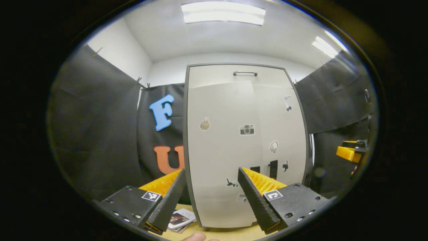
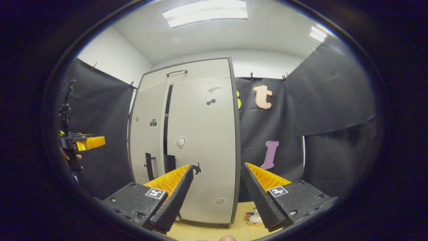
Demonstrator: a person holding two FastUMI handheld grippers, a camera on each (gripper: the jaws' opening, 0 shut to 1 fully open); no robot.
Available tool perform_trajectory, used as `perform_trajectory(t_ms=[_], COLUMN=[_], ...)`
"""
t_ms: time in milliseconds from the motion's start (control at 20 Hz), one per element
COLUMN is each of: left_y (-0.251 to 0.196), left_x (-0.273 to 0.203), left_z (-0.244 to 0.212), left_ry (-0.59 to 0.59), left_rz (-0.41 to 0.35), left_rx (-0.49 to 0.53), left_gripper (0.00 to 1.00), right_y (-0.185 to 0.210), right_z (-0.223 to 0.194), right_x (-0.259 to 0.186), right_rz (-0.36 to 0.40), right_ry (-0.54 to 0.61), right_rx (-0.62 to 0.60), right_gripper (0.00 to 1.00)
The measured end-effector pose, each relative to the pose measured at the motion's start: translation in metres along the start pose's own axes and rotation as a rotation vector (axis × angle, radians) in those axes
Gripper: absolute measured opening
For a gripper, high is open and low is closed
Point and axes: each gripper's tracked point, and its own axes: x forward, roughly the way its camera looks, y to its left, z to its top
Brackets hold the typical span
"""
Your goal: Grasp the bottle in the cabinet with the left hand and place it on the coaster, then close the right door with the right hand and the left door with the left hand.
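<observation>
both claws, left gripper (image 1: 211,197) and right gripper (image 2: 216,197), gape apart, empty, before the tall grey cabinet (image 1: 245,144); its thin left door (image 1: 224,150) should swing lightly if pushed near the black handle (image 1: 273,169).

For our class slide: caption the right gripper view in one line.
Open right gripper faces the grey cabinet, its doors nearly closed.

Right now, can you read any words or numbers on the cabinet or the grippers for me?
Cabinet doors: just picture stickers, such as a camera; no words to read.
Low sticker on the door: may carry print, too blurred to read.
Booklets beside the cabinet: too small to read.
Square tags on the left gripper and right gripper: black-and-white patterns, no words.
</observation>
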Motion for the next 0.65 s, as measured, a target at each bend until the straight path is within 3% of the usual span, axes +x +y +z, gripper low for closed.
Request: perform_trajectory(t_ms=[150, 200, 300, 350, 400, 650], left_y=[0.009, 0.013, 0.025, 0.029, 0.03, 0.029], left_x=[-0.014, -0.019, -0.029, -0.032, -0.036, -0.044], left_z=[0.015, 0.019, 0.022, 0.024, 0.026, 0.027], left_ry=[-0.028, -0.037, -0.058, -0.069, -0.084, -0.114], left_rz=[0.035, 0.047, 0.071, 0.079, 0.081, 0.078], left_rx=[0.011, 0.019, 0.035, 0.042, 0.05, 0.096], left_gripper=[0.97, 0.95, 0.92, 0.96, 0.96, 0.99], right_y=[-0.001, -0.002, -0.006, -0.007, -0.006, -0.003], right_z=[0.012, 0.017, 0.023, 0.023, 0.022, 0.014], right_x=[-0.002, -0.003, -0.004, -0.004, -0.004, 0.0], right_rz=[-0.02, -0.028, -0.047, -0.048, -0.048, -0.05], right_ry=[-0.049, -0.068, -0.097, -0.103, -0.102, -0.087], right_rx=[-0.007, -0.006, -0.004, -0.003, -0.001, 0.004], right_gripper=[0.96, 0.92, 0.96, 0.92, 0.96, 0.97])
